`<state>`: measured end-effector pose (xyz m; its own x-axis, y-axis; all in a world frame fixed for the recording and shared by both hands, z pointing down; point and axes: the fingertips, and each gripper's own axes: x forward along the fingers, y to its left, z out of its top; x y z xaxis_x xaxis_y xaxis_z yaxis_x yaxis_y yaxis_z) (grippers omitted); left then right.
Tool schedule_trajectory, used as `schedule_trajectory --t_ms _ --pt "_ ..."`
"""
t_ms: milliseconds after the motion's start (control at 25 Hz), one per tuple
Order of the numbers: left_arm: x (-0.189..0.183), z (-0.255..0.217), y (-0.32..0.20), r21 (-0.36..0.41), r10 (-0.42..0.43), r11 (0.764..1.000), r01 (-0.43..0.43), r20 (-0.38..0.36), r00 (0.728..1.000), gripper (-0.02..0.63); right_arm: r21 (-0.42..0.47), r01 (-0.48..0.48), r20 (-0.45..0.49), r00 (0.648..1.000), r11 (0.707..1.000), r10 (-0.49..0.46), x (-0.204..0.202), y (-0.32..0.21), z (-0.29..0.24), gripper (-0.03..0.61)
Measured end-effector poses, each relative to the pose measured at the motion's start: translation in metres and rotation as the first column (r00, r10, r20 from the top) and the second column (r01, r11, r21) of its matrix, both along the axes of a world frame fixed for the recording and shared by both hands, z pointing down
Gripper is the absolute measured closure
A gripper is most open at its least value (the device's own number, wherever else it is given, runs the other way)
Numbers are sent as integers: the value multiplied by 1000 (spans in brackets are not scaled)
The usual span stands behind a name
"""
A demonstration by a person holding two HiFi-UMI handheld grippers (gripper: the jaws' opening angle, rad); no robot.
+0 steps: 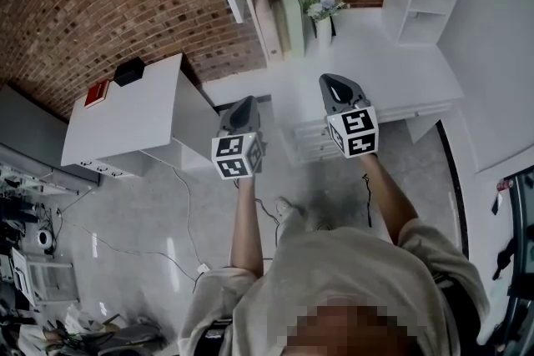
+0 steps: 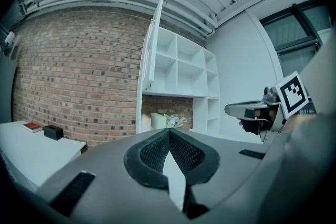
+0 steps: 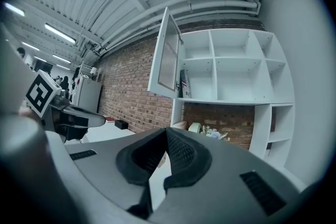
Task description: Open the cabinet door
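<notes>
The cabinet door (image 3: 167,55) stands open, swung out from the upper left corner of the white shelf unit (image 3: 236,65) on the far side of the scene. Its edge is turned toward the grippers, and neither gripper touches it. The left gripper (image 2: 169,131) has its jaws pressed together at the tips with nothing between them. The right gripper (image 3: 167,131) is likewise closed and empty. The person (image 1: 350,279) holds both out in front, side by side and apart, pointing roughly level toward the shelf unit, the right one a little farther forward. Below the open compartments a white counter (image 1: 375,62) runs along the brick wall (image 2: 79,71). A bunch of flowers (image 1: 322,6) stands on it in a pale vase, beside what may be two upright cushions or boxes; the view is too small to tell which. To the left, well apart from the shelf unit, a low white side cabinet (image 1: 142,125) carries a black box (image 1: 129,71) and a red book (image 1: 98,93) near its far end.
</notes>
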<state>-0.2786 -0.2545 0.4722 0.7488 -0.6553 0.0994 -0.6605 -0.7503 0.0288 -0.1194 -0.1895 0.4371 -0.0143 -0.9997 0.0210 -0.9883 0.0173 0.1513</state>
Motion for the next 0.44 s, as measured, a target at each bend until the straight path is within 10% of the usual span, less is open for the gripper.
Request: schedule_trajectory --t_ms 440 --pt "-4 4 7 -5 -7 1000 7 12 1000 588 -22 -2 -16 1000 1000 1 0 8 8 566"
